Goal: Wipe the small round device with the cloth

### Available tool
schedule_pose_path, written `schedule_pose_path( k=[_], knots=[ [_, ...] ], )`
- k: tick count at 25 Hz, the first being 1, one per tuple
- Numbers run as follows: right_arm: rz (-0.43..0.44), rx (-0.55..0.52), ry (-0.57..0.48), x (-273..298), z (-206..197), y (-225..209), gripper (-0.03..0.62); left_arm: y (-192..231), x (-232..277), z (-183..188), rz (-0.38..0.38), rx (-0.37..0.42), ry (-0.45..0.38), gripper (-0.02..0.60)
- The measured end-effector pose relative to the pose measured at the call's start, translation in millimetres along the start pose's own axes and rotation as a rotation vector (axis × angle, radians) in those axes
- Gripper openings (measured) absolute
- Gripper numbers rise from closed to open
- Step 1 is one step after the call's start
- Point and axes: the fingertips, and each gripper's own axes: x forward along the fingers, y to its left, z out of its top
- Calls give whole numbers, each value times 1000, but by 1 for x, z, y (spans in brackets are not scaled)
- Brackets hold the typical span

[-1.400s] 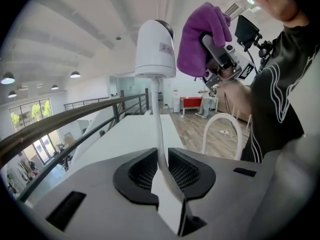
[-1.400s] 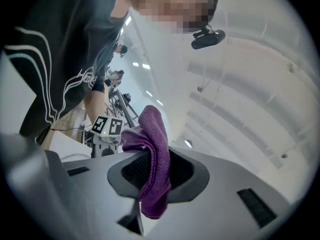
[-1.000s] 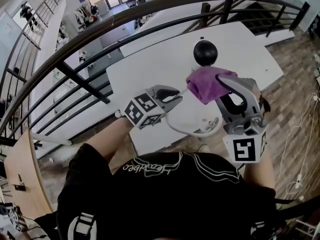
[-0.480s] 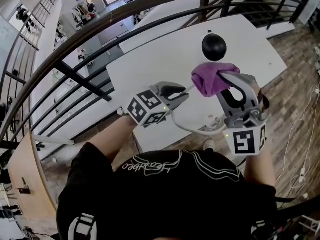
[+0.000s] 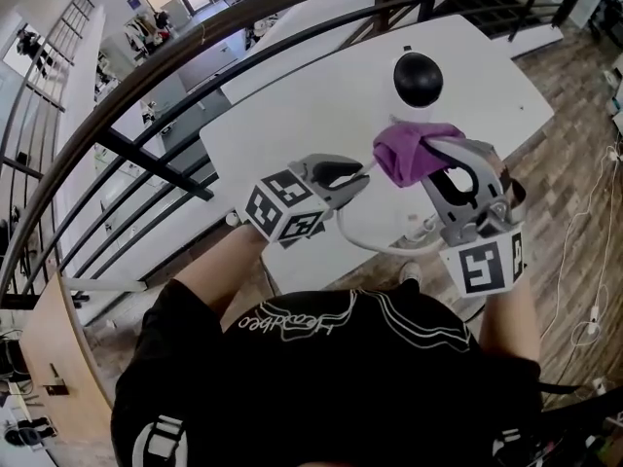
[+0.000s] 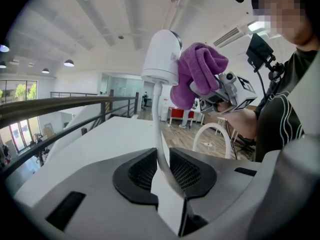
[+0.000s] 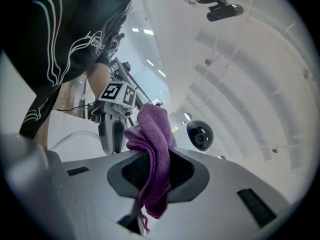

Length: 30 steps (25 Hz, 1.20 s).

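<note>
The person holds the small round device [image 6: 162, 54], white with a black face, up above the white counter [image 5: 311, 115] on its own white cable [image 6: 159, 114]. The cable enters the device's underside and drops straight down into the left tongs [image 6: 161, 156]. These tongs have just been easing apart a little, yet their pads stand close on the cable, which runs up between them. The rest of the cable loops away toward 5 o'clock of these tongs in the head view.

The right tongs [image 7: 160, 159] are clamped on a folded purple cloth [image 7: 152, 129], which bulges above the pads while a tail of it hangs below.

In the head view the device sits at 12 o'clock of the cloth and the left tongs at 8 o'clock. The cloth's bunched end lies just beside the device; whether they touch cannot be told.
</note>
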Motion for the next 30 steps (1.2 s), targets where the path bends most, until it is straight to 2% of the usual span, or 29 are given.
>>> schedule_pose_path(
  k=[4,7,10,19,23,28,30],
  knots=[
    [76,17,42,1,-7,13,66,1,1,0,-12,-33,-30,80],
    [174,41,67,-9,-15,24,66,-6,5,7,-17,-46,-51,80],
    [208,64,44,-19,-14,22,66,-12,6,12,-14,-46,-56,78],
    [176,280,-111,-25,9,-10,66,-5,-2,6,42,-73,-86,75],
    [120,382,-84,-19,12,-13,66,4,-6,0,19,-85,-114,75],
    [3,404,20,-15,24,-20,66,9,-10,-1,-42,-124,-158,77],
    [-78,415,70,-14,31,-26,66,11,-9,1,-66,-140,-179,77]
  ],
)
